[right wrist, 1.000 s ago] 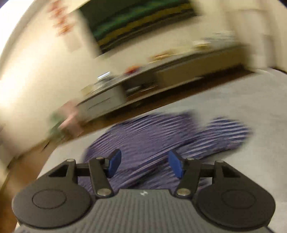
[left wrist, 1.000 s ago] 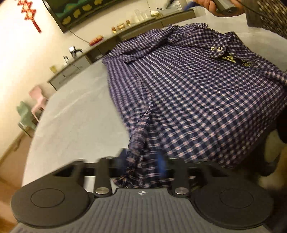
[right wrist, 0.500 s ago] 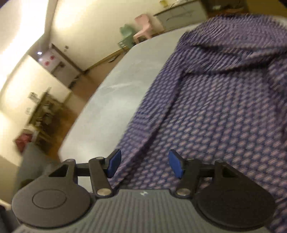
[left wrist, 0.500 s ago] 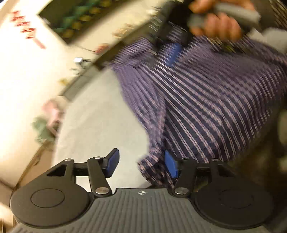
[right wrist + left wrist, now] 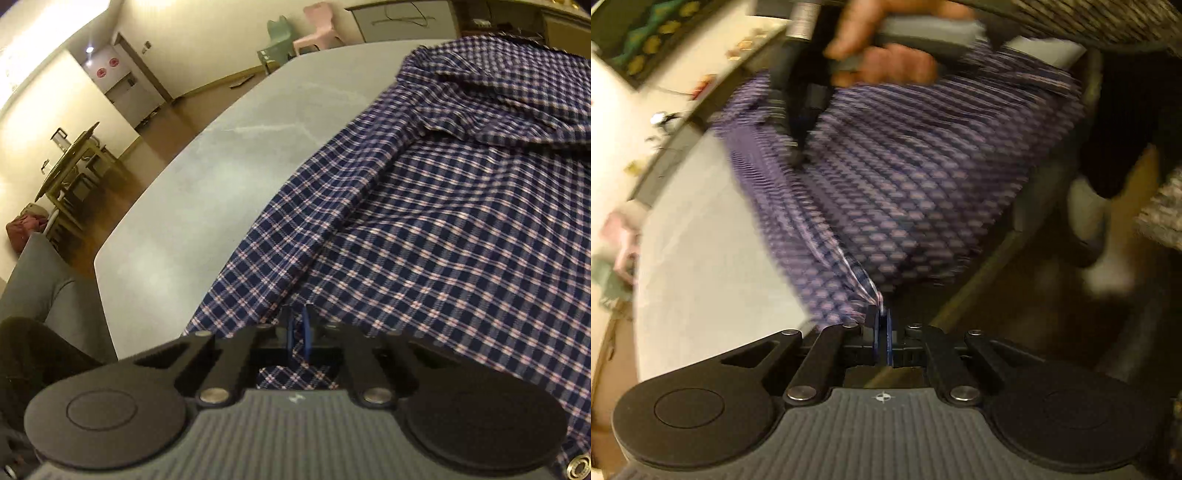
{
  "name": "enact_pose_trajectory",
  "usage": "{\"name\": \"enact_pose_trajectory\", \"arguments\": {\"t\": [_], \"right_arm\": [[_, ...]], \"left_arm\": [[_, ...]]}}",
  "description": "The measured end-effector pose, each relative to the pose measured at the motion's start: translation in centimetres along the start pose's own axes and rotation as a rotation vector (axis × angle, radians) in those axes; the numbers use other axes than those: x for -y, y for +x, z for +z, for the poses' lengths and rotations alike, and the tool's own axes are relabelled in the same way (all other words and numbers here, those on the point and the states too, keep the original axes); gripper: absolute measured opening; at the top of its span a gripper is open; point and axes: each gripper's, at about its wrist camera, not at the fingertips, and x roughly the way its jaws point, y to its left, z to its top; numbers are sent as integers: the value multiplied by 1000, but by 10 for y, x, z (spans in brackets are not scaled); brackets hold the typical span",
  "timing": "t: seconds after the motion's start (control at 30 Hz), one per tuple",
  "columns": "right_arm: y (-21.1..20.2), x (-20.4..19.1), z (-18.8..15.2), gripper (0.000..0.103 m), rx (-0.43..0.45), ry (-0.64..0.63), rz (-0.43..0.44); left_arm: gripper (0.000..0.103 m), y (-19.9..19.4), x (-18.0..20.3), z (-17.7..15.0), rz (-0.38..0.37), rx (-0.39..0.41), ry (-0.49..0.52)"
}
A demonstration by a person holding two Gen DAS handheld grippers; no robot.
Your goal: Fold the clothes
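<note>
Half a second ago both sets of blue pads stood apart over the cloth; now each pair is pressed together on it. That means the grasp stage looks finished, and the next move is likely a lift or a fold-over of the gripped edge.

The navy, white and pink checked cotton shirt [image 5: 461, 206] lies spread on the pale grey tabletop [image 5: 207, 177], filling its right half in the right wrist view, with its bunched upper part at the far right.

The left gripper [image 5: 882, 326] pinches a gathered corner of the shirt at the near edge of the table; fabric fans away from the closed pads toward the far side. This view is motion-blurred, so the exact fold caught is unclear.

The right gripper [image 5: 298, 332] pinches the shirt's near left edge, with a strip of cloth drawn back between its fingers. In the left wrist view the person's right hand [image 5: 886, 55] holds that tool over the far part of the shirt.
</note>
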Motion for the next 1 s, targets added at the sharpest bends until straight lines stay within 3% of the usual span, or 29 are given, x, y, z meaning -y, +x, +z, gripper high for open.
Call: {"name": "enact_pose_trajectory", "arguments": {"t": [0.03,0.1,0.17,0.3,0.33,0.37,0.43,0.5,0.6,0.73,0.9,0.93,1.0], "right_arm": [[-3,3,-1,10,-4,12,-1],[-17,12,1,32,12,41,6],[-31,22,5,46,42,71,8],[-66,41,22,46,148,99,-40],[-73,43,27,46,173,98,-57],[-80,46,31,46,197,96,-74],[-88,49,43,46,232,83,-108],[-91,48,59,53,249,46,-141],[-97,41,90,64,287,-30,-211],[-67,42,159,73,275,-116,-303],[34,68,247,75,163,-148,-342],[54,74,257,75,143,-149,-360],[89,87,274,57,95,-136,-399]], "left_arm": [[3,-3,2,0,-14,14,19],[3,-13,-3,6,-34,65,29],[3,-27,-25,14,-23,138,-20],[4,-25,-94,41,59,269,-155],[9,-22,-111,49,84,300,-185],[16,-7,-131,61,115,307,-212],[17,30,-172,84,136,289,-274],[17,73,-211,105,113,265,-313],[17,135,-238,124,67,263,-329],[17,173,-238,118,15,250,-330],[18,192,-235,107,-3,254,-293],[18,193,-239,105,-6,247,-302],[18,197,-247,103,12,246,-326]]}}
